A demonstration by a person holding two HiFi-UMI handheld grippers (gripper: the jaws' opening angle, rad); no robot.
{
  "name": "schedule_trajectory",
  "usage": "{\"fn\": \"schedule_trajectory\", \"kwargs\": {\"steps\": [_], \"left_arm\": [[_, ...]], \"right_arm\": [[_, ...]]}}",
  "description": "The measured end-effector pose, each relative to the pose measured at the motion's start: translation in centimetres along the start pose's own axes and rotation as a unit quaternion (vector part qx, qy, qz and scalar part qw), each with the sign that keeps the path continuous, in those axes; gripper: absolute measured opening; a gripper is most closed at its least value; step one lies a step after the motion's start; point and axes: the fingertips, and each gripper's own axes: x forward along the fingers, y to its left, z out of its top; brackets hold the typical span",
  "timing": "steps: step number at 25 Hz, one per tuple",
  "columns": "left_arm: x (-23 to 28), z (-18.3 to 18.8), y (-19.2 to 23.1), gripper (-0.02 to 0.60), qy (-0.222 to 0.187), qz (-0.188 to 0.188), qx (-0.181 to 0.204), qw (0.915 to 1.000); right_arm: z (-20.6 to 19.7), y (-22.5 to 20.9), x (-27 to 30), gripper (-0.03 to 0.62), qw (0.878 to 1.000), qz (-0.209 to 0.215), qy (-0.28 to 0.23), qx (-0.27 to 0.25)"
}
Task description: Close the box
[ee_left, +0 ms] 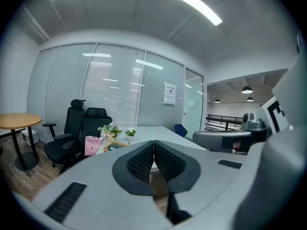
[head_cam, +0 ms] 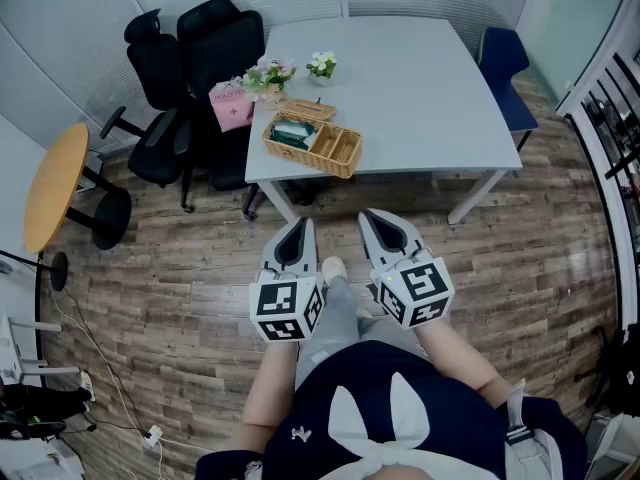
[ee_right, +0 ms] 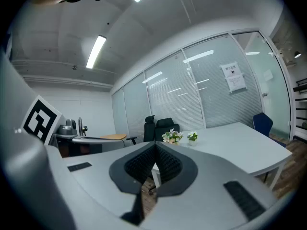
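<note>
Head view, leftmost: a round wooden table (head_cam: 55, 183), then black padded office chairs (head_cam: 190, 68) crowding the grey table (head_cam: 420, 88). The woven wicker box (head_cam: 312, 140) sits lid-up on the grey table's near-left corner. Over plank flooring, left gripper (head_cam: 302, 226) and right gripper (head_cam: 370, 218) hang well apart from the box, jaws pressed together, empty.

No wording reads cleanly in any view.
- Pink bag (head_cam: 232, 106) at the left edge of the table (head_cam: 400, 88): one line of dark print above a small plus sign, with letters too small to make out.
- White notice (ee_right: 235, 77) on the glass wall (ee_right: 192, 99): header and block of print, illegible.
- Left cube (head_cam: 287, 310) and right cube (head_cam: 418, 290): black-and-white square code patterns only.
</note>
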Motion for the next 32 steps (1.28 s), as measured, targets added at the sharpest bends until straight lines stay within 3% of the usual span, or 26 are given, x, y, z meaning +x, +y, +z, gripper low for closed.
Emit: {"fn": "schedule_trajectory", "kwargs": {"steps": [5,13,20,32], "left_arm": [[0.8,-0.1,0.5,0.023,0.004,-0.003,0.004,1.0000],[2.8,0.0,2.1,0.023,0.005,-0.002,-0.001,1.0000],[5.0,0.7,3.6,0.023,0.004,0.001,0.005,1.0000],[10.8,1.0,6.0,0.023,0.011,-0.017,0.004,0.9998]], "right_arm": [[0.3,-0.1,1.0,0.005,1.000,0.002,0.000,-0.019],[0.5,-1.1,3.3,0.010,1.000,0.010,0.004,-0.003],[1.2,-2.7,5.7,0.106,1.000,0.013,0.003,0.007],[1.1,-6.7,11.5,0.178,0.998,0.018,0.023,0.049]]}}
